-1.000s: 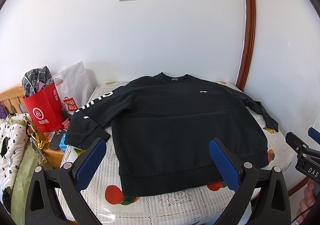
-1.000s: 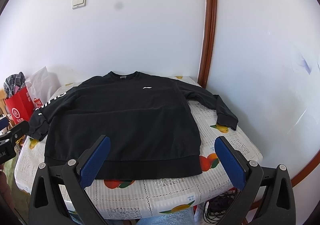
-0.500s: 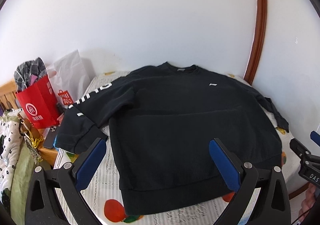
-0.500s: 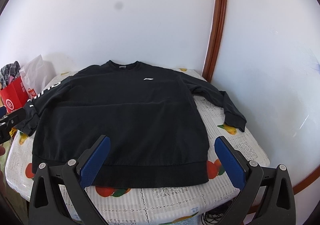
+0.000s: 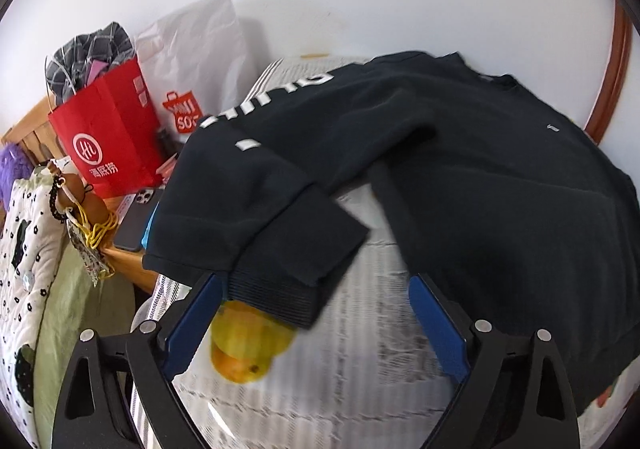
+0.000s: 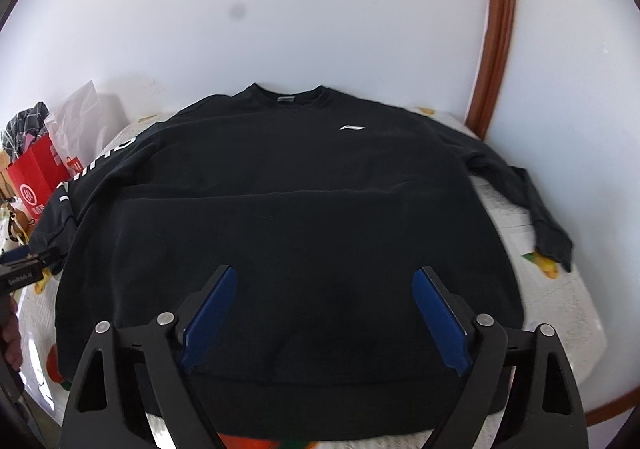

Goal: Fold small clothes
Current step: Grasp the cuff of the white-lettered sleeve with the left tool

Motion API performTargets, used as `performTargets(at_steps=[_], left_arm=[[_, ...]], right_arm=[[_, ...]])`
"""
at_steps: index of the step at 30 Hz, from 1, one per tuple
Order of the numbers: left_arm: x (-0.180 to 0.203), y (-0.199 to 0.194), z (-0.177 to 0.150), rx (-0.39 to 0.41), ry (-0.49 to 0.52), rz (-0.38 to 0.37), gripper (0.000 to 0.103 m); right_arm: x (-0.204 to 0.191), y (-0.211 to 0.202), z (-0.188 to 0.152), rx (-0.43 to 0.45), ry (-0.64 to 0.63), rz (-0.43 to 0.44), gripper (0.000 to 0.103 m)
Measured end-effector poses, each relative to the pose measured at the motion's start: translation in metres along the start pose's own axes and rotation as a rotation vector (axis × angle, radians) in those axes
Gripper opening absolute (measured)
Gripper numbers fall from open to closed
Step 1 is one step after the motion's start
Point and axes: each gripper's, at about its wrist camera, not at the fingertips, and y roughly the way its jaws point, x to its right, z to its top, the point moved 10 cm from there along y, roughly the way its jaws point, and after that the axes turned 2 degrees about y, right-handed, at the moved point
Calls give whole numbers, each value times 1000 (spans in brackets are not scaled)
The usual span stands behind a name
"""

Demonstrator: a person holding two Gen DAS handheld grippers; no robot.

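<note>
Now the left gripper (image 5: 316, 325), jaws wide but just narrowing, straddles the sleeve cuff (image 5: 280, 289) without gripping it. Likewise the right gripper (image 6: 324, 317), empty and narrowing, hangs over the sweatshirt (image 6: 288, 217) spread flat on the table (image 6: 560, 301).

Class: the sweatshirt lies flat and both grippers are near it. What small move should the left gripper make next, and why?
Probably ease the left gripper down onto the sleeve cuff and close. Its jaws, just closing slightly, are open with the cuff's ribbed end between them, unpinched; the sweatshirt lies unfolded.
</note>
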Motion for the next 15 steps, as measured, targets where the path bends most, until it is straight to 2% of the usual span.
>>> performTargets(at_steps=[3, 5, 7, 10, 11, 12, 13, 15], left_arm=[[-1, 18, -2, -21, 33, 2, 90], [-2, 30, -1, -32, 64, 37, 88], [-3, 37, 1, -17, 98, 77, 88], [-7, 39, 6, 6, 89, 87, 80], [-11, 40, 7, 11, 80, 102, 68], [-13, 40, 8, 13, 74, 103, 51], [-13, 40, 9, 9, 68, 92, 45], [-18, 39, 10, 6, 70, 130, 22]], right_arm=[[-10, 19, -1, -30, 3, 17, 85], [-15, 30, -4, -56, -1, 19, 85], [-17, 39, -9, -78, -5, 13, 85], [-14, 48, -15, -100, -2, -2, 85], [-13, 52, -16, -109, 1, -8, 85], [-10, 54, -18, -119, 5, -13, 85], [-8, 56, -19, -127, 10, -18, 85], [-3, 57, -20, -125, 17, -29, 85]])
